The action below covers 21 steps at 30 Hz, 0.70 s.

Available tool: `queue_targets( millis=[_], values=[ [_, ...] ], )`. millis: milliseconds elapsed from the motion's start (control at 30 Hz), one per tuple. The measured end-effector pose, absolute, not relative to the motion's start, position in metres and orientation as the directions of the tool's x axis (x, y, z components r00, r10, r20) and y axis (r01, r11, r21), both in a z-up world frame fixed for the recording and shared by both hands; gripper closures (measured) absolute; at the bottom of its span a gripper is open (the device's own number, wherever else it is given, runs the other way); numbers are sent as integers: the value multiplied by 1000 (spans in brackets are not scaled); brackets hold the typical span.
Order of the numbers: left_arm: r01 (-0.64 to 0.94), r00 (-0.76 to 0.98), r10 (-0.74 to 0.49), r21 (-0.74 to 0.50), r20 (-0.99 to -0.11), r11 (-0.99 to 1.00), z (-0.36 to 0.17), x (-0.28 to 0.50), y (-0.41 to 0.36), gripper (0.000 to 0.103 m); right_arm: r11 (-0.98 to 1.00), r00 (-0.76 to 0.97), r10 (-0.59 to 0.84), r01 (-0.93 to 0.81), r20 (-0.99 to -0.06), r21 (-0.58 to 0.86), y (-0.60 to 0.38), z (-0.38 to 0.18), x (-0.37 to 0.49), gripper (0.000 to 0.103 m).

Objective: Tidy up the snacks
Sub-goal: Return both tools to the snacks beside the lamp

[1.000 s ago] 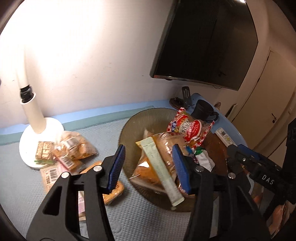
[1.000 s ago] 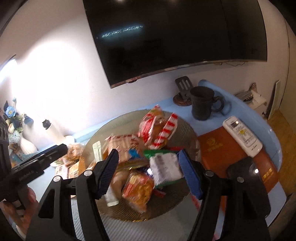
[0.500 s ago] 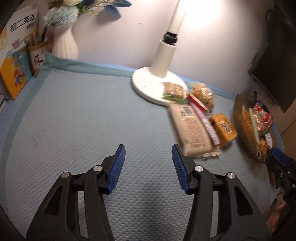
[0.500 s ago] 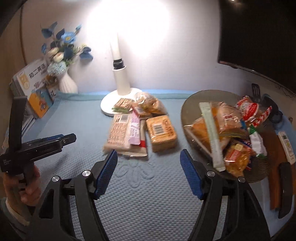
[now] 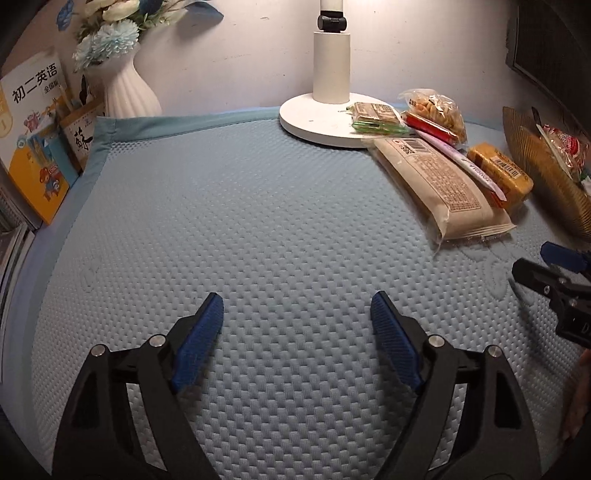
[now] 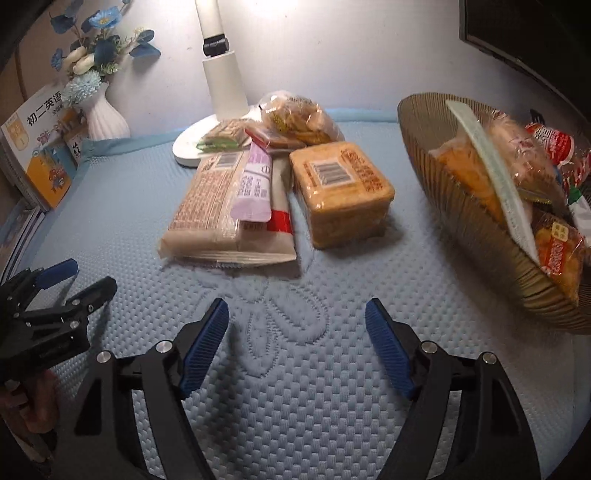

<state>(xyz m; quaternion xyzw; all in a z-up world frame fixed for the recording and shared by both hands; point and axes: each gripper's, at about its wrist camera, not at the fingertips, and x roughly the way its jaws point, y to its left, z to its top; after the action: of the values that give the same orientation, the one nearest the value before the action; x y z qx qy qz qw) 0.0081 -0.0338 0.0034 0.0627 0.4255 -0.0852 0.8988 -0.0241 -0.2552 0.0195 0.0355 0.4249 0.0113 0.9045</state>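
Loose snacks lie on the blue mat by the lamp: a long beige packet [image 6: 207,210] [image 5: 439,184], a purple stick sachet [image 6: 253,186], an orange boxed cake [image 6: 341,190] [image 5: 500,173], a bag of biscuits [image 6: 299,118] [image 5: 436,110] and a green-edged bar [image 6: 219,138]. A ribbed brown bowl [image 6: 476,236] [image 5: 546,173] at the right holds several snack packs. My right gripper [image 6: 297,317] is open and holds nothing, low over the mat in front of the loose pile. My left gripper [image 5: 297,312] is open over bare mat, left of the snacks; it also shows in the right wrist view [image 6: 79,280].
A white lamp base [image 5: 317,118] stands at the back, a white vase [image 5: 123,92] with flowers and books [image 5: 33,147] at the left. A dark screen [image 6: 532,33] hangs on the wall at the right. The mat in front of both grippers is bare.
Both grippers swung left and down from over the bowl to low above the mat. Their jaws stand wider apart now. The snacks have not moved.
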Motion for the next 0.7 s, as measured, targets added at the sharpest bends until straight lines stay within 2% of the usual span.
queue_targets(
  millis=[100,300,700],
  values=[
    [197,611,-121,2,-782,980,3,12,-29,12,997,639,47,19,-768,76,-256,19,-27,18],
    [200,604,-194,-88,-773,976,4,9,-15,11,997,635,33,34,-772,71,-257,18,-27,12],
    [257,633,-112,71,-766,964,6,1,-45,12,985,632,74,75,-771,156,-274,17,-31,7]
  ],
)
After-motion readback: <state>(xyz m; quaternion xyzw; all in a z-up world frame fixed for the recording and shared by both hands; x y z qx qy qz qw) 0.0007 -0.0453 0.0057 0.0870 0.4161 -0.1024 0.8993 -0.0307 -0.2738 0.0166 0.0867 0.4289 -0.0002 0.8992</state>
